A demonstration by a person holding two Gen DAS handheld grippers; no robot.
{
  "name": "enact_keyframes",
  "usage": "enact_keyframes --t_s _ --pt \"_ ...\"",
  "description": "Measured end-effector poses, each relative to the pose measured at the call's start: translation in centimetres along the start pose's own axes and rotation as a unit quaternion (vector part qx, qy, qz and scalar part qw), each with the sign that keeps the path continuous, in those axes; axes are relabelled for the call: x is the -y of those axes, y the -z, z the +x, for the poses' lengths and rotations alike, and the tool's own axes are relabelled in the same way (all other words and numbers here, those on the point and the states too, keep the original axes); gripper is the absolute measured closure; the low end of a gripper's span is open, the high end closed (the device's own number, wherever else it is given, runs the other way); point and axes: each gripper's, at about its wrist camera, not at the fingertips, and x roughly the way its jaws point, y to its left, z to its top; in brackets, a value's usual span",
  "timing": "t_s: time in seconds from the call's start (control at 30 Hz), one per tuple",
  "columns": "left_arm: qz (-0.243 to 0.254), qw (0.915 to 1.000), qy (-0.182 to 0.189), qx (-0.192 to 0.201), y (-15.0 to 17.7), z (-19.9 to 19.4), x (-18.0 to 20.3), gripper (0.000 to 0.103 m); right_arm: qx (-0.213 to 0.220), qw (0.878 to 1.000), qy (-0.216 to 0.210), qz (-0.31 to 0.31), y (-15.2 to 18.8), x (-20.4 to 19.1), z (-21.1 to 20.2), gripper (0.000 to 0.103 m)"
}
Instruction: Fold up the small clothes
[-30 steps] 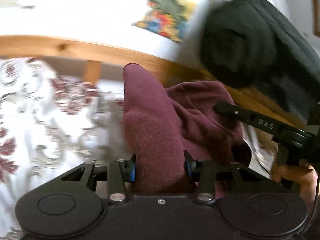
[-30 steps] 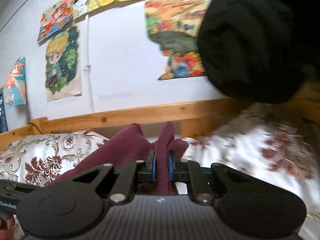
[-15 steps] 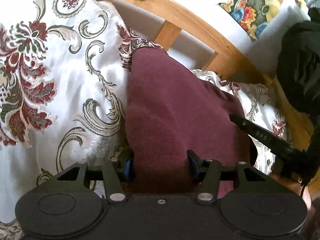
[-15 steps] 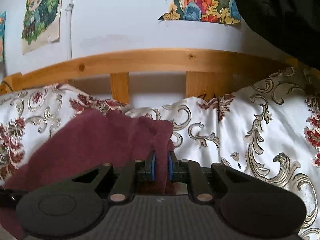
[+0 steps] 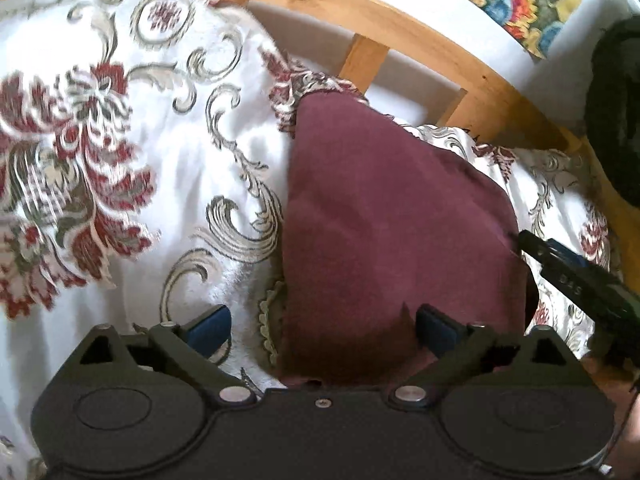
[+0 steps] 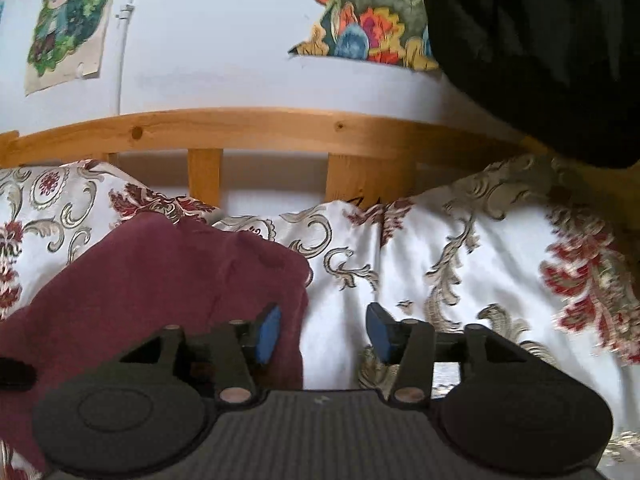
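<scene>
A maroon garment (image 5: 392,232) lies folded on the floral bedspread (image 5: 120,168), its far end near the wooden bed rail. My left gripper (image 5: 322,326) is open over its near edge, jaws wide apart, the cloth lying loose between them. In the right wrist view the garment (image 6: 160,280) lies at lower left. My right gripper (image 6: 324,334) is open at the garment's right edge, its left fingertip (image 6: 268,330) over the cloth and the right one over the bedspread (image 6: 460,248). The right gripper's finger also shows in the left wrist view (image 5: 572,280).
A wooden bed rail (image 6: 260,128) with slats runs along the far side below a white wall with picture posters (image 6: 68,24). A black garment (image 6: 540,48) hangs at the upper right, over the rail's end.
Both grippers came down with the maroon garment onto the bedspread and opened, letting it go. It now lies flat.
</scene>
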Motion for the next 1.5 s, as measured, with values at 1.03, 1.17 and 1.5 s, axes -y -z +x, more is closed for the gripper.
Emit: enact_keyframes --t_s 1.03,1.17,1.5 --pt "0.162 0.9796 -0.024 0.116 10.5 -16.9 2.1 0.001 0.073 0.987 -0.034 0.139 6.9 -2.0 -25.7 0.000" --pt "0.152 0.9827 -0.014 0.104 11.7 -17.1 1.5 0.001 0.054 0.987 -0.031 0.150 7.7 -2.1 -26.4 0.000" --pt "0.143 0.9845 -0.016 0.101 12.0 -17.2 1.1 0.001 0.030 0.991 -0.049 0.124 8.8 -3.6 -26.8 0.000"
